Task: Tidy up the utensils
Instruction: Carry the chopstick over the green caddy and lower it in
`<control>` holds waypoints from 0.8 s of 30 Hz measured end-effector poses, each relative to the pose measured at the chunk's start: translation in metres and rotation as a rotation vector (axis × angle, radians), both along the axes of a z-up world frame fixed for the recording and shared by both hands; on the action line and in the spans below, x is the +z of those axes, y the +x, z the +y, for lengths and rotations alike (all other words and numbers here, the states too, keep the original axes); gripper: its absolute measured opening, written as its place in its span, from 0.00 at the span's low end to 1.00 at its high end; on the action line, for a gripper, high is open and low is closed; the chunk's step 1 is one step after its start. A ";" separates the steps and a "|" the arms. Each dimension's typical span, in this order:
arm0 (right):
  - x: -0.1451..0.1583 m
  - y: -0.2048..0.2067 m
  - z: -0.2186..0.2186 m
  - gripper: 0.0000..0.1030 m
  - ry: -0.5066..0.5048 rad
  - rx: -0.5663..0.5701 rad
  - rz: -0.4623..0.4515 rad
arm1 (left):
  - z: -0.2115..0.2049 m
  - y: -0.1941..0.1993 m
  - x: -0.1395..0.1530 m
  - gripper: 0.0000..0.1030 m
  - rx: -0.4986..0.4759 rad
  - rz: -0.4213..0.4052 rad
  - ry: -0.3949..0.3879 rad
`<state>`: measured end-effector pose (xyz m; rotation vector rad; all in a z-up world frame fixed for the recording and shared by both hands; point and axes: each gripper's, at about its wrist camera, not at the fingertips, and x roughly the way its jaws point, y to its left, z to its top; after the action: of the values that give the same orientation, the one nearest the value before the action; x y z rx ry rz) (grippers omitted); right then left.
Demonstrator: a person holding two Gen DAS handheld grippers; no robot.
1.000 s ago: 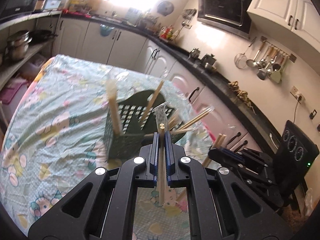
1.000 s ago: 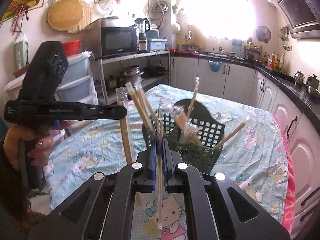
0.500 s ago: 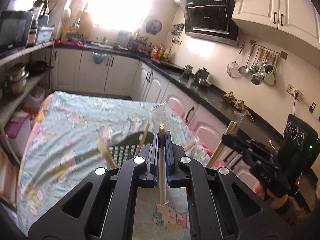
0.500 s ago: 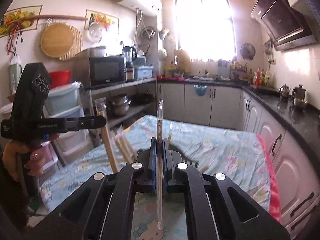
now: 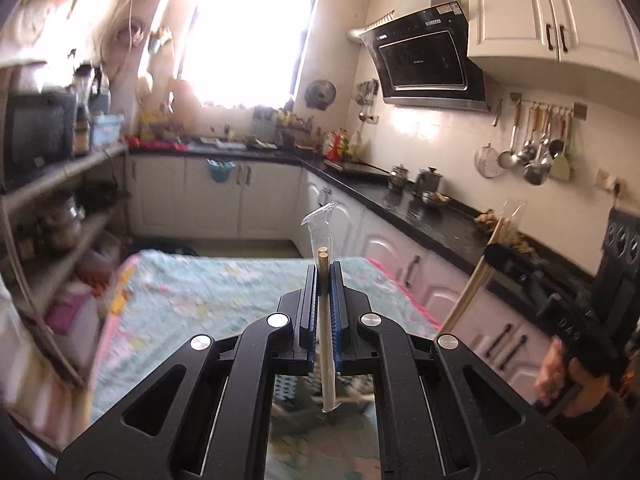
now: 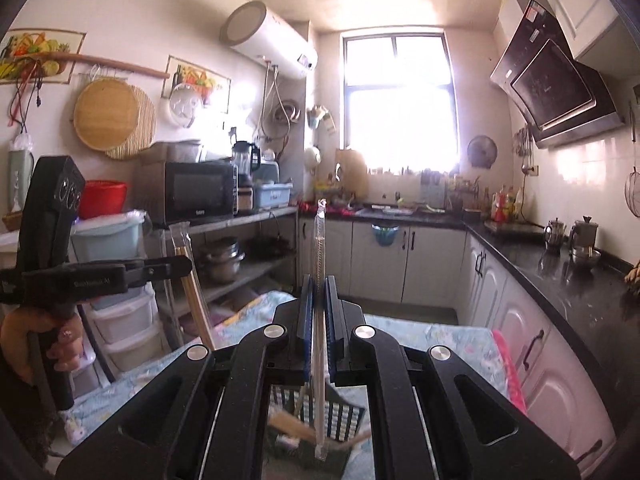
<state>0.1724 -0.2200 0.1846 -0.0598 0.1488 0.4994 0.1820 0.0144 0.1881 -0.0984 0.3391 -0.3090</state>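
Kitchen bkgd blurred; left gripper (image 5: 323, 280) & right gripper (image 6: 319, 292) each pinch wrapped chopsticks (image 5: 325, 340), dark basket (image 6: 340, 416) below mostly hidden

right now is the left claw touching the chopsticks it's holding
Touching. The left wrist view shows the left claw shut on the wrapped chopsticks, both blue pads pressed against the sticks with no gap.
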 end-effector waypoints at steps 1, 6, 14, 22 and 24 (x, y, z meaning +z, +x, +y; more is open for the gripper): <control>0.003 0.003 0.000 0.06 0.003 -0.006 -0.009 | 0.000 0.001 0.001 0.03 0.004 -0.004 0.003; 0.009 0.012 0.002 0.06 0.011 -0.009 -0.034 | -0.002 0.011 0.003 0.03 0.031 -0.016 0.012; 0.000 0.026 0.008 0.06 -0.008 -0.017 -0.049 | 0.000 0.029 -0.014 0.03 0.058 0.011 0.007; -0.032 0.040 0.018 0.06 -0.028 -0.018 -0.002 | -0.001 0.039 -0.040 0.03 0.073 0.047 0.011; -0.041 0.042 0.022 0.06 -0.040 -0.019 0.000 | -0.002 0.040 -0.046 0.03 0.076 0.052 0.016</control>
<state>0.2147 -0.1980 0.1435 -0.0972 0.1588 0.4778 0.2220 0.0123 0.1419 -0.1035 0.3885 -0.2292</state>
